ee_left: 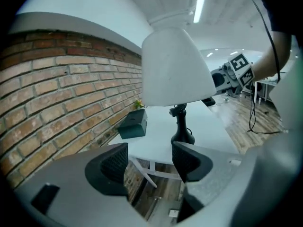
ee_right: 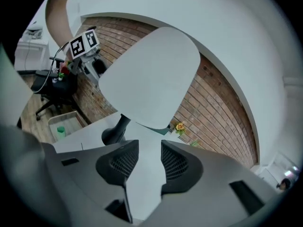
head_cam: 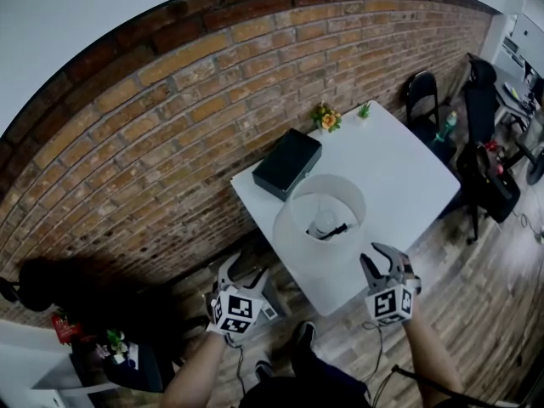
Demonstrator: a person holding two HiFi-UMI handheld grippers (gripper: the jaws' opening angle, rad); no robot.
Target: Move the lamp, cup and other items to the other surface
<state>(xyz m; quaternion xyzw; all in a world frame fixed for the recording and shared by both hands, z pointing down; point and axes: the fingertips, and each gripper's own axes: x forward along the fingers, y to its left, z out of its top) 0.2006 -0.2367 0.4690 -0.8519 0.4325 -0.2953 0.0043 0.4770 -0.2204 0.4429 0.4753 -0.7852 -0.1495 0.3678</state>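
Note:
The lamp with a white shade (head_cam: 319,219) stands at the near corner of the white table (head_cam: 399,177). Its black base (ee_left: 182,136) rests on the tabletop. My left gripper (head_cam: 242,274) is open just off the table's near left edge, left of the lamp, with nothing between its fingers. My right gripper (head_cam: 384,263) is at the near right edge, its jaws partly apart and empty, pointing toward the shade (ee_right: 149,79). A dark box (head_cam: 287,163) lies behind the lamp. Yellow flowers (head_cam: 326,118) and a small green plant (head_cam: 364,110) sit by the brick wall.
Black chairs (head_cam: 421,96) and a dark bag on a chair (head_cam: 489,177) stand right of the table, with a green bottle (head_cam: 448,126) between them. A low dark surface with small items (head_cam: 110,347) is at the lower left. The floor is wood.

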